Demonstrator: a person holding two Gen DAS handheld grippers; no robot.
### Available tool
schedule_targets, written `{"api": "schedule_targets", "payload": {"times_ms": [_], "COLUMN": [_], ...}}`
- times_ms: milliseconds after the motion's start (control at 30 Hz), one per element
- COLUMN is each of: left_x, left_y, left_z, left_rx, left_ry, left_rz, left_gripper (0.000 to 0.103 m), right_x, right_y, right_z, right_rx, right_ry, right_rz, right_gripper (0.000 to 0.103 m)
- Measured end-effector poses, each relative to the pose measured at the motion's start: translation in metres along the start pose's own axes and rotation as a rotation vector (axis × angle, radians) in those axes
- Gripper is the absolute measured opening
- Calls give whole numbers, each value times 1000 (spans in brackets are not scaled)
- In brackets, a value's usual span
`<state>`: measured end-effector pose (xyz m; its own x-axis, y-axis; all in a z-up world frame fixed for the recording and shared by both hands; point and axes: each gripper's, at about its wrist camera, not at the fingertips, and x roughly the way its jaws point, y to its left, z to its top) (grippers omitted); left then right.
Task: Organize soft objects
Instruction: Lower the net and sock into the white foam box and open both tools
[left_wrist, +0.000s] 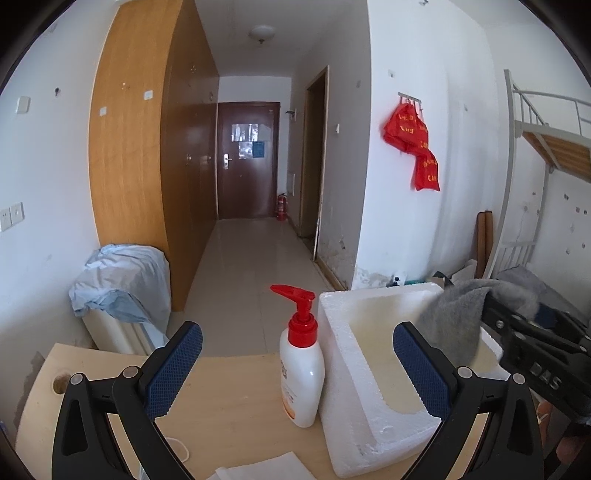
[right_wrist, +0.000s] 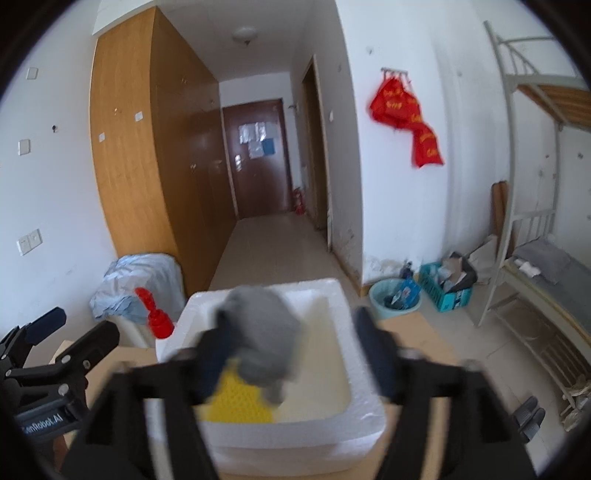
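A white foam box stands on the wooden table. A yellow knitted cloth lies inside it. My right gripper hangs over the box with its jaws wide apart, so it is open. A grey fleece cloth droops between them against the left finger, blurred, over the yellow cloth. The left wrist view shows the same grey cloth hanging over the box's right side. My left gripper is open and empty, with the box's left wall and a bottle between its fingers.
A white lotion bottle with a red pump stands just left of the box. White paper lies at the table's front. A cloth-covered radiator is beyond on the left. A basin, a crate and a bunk bed are to the right.
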<state>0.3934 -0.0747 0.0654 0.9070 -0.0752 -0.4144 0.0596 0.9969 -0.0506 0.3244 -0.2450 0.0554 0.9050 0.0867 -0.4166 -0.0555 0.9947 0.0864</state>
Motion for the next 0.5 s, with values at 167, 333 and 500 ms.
{"api": "schedule_targets", "payload": {"times_ms": [167,333,500], "left_x": [-1,-2,-4], "left_y": [2,2,1], "left_z": [1,3,4], "left_rx": [-5,-7,-4], "left_ry": [-3,-5,-6], "left_rz": [3,2,4], "left_gripper": [103,103,103], "right_x": [-7,-6,-8], "right_y": [3,3,4], "right_z": [3,4,4], "right_rx": [-18,-29,-46], "right_ry": [-37,-36,-34], "right_rz": [-18,-39,-51], "right_gripper": [89,94,99]}}
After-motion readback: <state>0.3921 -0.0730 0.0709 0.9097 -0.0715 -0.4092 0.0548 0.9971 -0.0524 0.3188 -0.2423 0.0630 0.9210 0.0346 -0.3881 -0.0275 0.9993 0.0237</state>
